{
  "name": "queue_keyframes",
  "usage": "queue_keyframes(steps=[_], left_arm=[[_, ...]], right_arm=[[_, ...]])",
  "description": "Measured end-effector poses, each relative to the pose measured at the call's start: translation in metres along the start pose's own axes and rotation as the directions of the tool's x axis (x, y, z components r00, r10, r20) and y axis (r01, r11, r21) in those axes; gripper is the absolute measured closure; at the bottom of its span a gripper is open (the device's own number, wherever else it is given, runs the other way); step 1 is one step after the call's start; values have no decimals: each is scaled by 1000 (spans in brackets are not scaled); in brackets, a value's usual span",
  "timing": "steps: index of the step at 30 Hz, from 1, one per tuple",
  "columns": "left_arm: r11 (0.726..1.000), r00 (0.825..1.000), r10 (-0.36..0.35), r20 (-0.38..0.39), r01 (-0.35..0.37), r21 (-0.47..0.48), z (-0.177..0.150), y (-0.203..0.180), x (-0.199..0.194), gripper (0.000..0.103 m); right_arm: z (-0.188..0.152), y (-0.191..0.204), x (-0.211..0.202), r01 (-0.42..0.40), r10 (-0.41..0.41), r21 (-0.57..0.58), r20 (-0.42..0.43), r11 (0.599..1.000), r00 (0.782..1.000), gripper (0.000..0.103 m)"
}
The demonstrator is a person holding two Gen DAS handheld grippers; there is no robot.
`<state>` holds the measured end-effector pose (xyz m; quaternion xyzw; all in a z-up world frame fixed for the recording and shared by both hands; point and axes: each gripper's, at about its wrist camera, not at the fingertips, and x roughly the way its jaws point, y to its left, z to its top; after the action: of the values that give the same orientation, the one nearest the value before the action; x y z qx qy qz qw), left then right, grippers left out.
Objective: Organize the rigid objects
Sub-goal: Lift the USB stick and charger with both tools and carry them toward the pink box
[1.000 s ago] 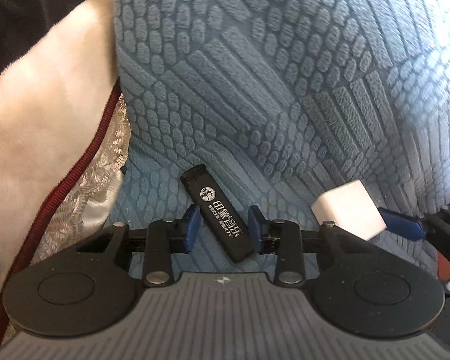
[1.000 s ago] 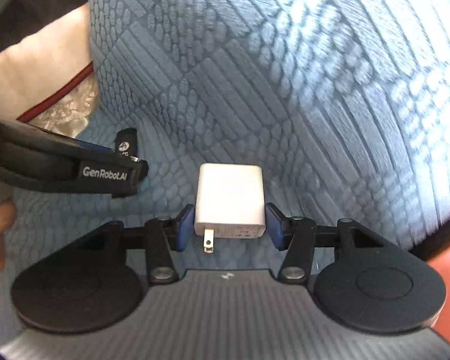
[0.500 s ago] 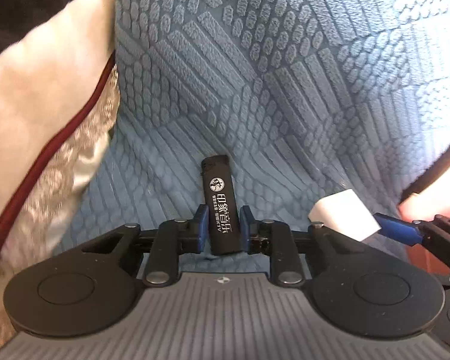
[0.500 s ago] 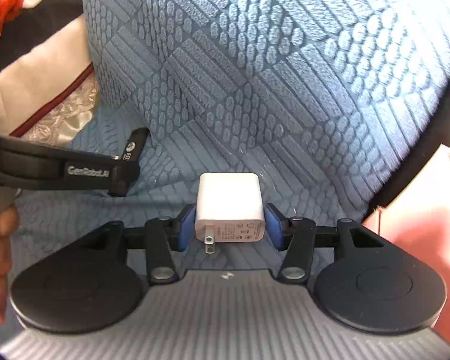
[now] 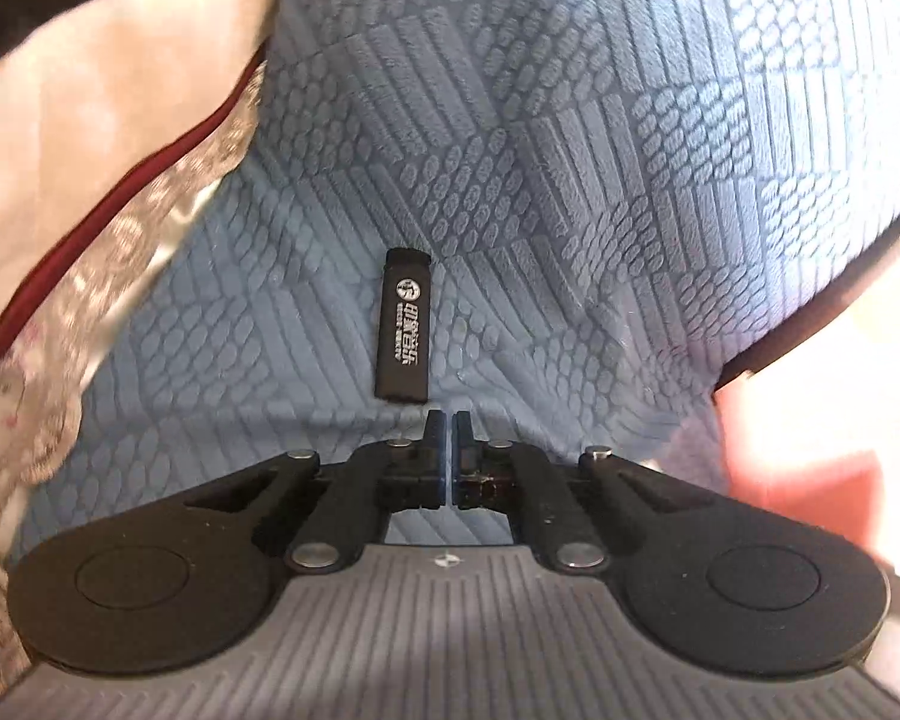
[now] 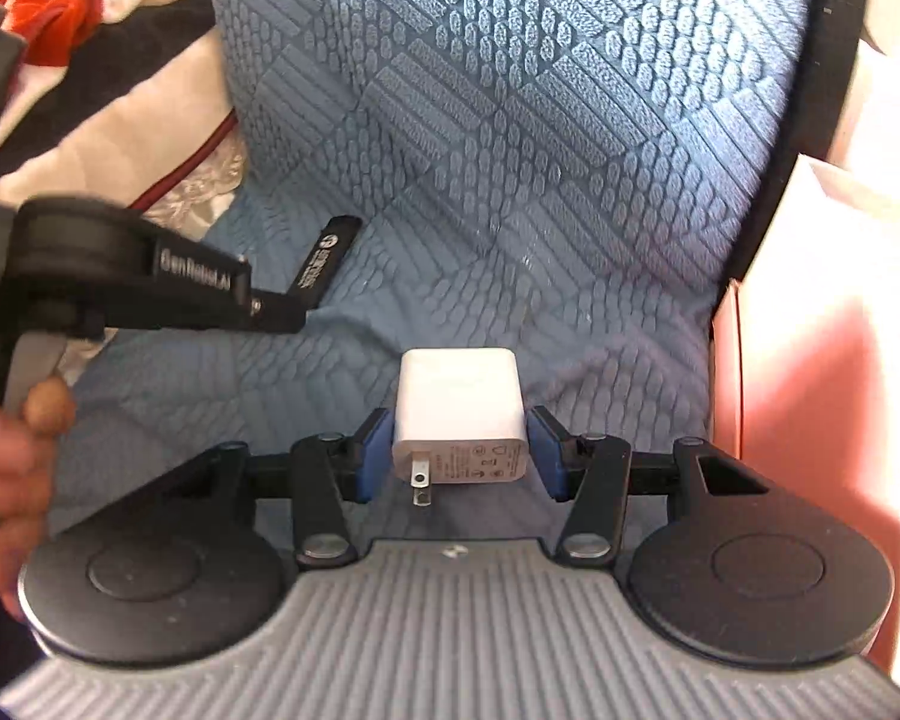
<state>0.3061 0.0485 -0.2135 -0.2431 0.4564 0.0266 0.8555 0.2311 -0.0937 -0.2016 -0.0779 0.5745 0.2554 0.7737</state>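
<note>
Clearly early days. Left gripper (image 5: pixel 448 420): jaws pressed fully together, nothing between them. The black lighter (image 5: pixel 403 327) lies flat on the blue quilted cover (image 5: pixel 570 150), just ahead of the closed tips and apart from them, so that one is not picked up. Seen from the right side, the lighter pokes out past the left gripper's arm, resting on the fabric.

Right gripper (image 6: pixel 459 456): jaws partway open, blue pads set against both sides of the white plug adapter (image 6: pixel 459 414), prongs facing back toward the handle. Held, by the look of it.

A cream cushion with red piping (image 5: pixel 108 138) sits to the left; a pink surface (image 6: pixel 822 360) at the right edge. No bin or tray in sight, so where things go I cannot tell.

Judgement: adapter in hand but not yet placed; lighter to be grasped; nothing sorted so far.
</note>
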Motion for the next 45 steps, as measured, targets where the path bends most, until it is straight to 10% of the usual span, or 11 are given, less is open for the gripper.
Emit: queue_keyframes(steps=[13, 18, 29, 32, 45], left_arm=[[995, 999, -15, 43, 19, -101, 13, 20, -6, 100], [997, 997, 26, 66, -21, -72, 26, 12, 9, 51], [967, 978, 171, 120, -190, 169, 39, -12, 51, 54], [934, 966, 222, 133, -249, 255, 37, -21, 56, 75], [967, 984, 154, 92, -169, 189, 25, -19, 14, 76]], right_arm=[[-17, 5, -16, 14, -14, 25, 20, 1000, 1000, 51], [-11, 1, -15, -1, 0, 32, 41, 999, 999, 51], [-6, 0, -12, -22, 22, 5, 51, 1000, 998, 51], [-6, 2, -12, -18, 19, -8, 54, 1000, 998, 51], [-15, 5, -17, -8, 8, 6, 28, 1000, 1000, 51]])
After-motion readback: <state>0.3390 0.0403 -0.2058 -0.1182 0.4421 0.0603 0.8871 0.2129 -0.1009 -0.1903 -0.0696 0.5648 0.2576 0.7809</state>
